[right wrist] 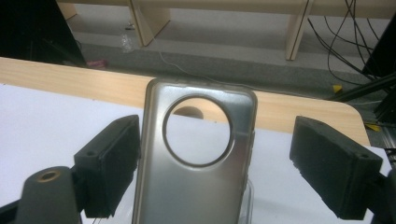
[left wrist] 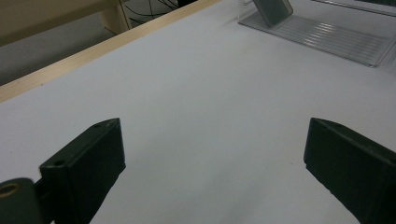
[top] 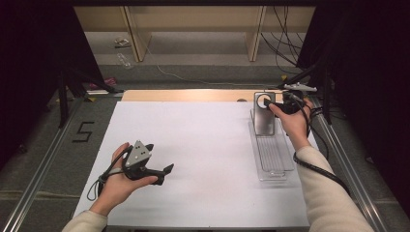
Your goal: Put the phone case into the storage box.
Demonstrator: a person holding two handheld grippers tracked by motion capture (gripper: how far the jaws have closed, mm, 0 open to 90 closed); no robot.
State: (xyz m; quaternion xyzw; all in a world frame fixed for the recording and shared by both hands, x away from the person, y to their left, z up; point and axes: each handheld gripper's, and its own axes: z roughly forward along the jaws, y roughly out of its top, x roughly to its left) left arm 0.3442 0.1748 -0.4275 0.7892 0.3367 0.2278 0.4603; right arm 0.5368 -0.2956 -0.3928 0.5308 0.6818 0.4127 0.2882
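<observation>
looking down from the high view, a white surface (top: 193,145) carries a clear plastic tray (top: 273,155) along its right side. a silvery phone case (top: 264,114) with a round camera cutout stands upright at the far end of that tray. the right tool (top: 285,104), held in the person's right hand (top: 294,123), sits just beside the case at its right edge; whether it touches the case cannot be told from here. the left tool (top: 162,173) rests in the left hand (top: 120,180) near the front left of the surface, well apart from the tray, its jaws spread with nothing between them.

in the left gripper view, the two black jaws stand wide apart over bare white surface (left wrist: 201,116). the clear plastic tray (left wrist: 327,39) lies far off at the top right, with the lower end of the phone case (left wrist: 273,10) rising from it.

in the right gripper view, the phone case (right wrist: 198,158) stands upright between the jaws, its round cutout facing the camera. the left jaw lies just beside the case's left edge, while the right jaw stands clear of it with a gap. the jaws are spread, not pinching the case. beyond the case runs the wooden edge of the table (right wrist: 70,79).
</observation>
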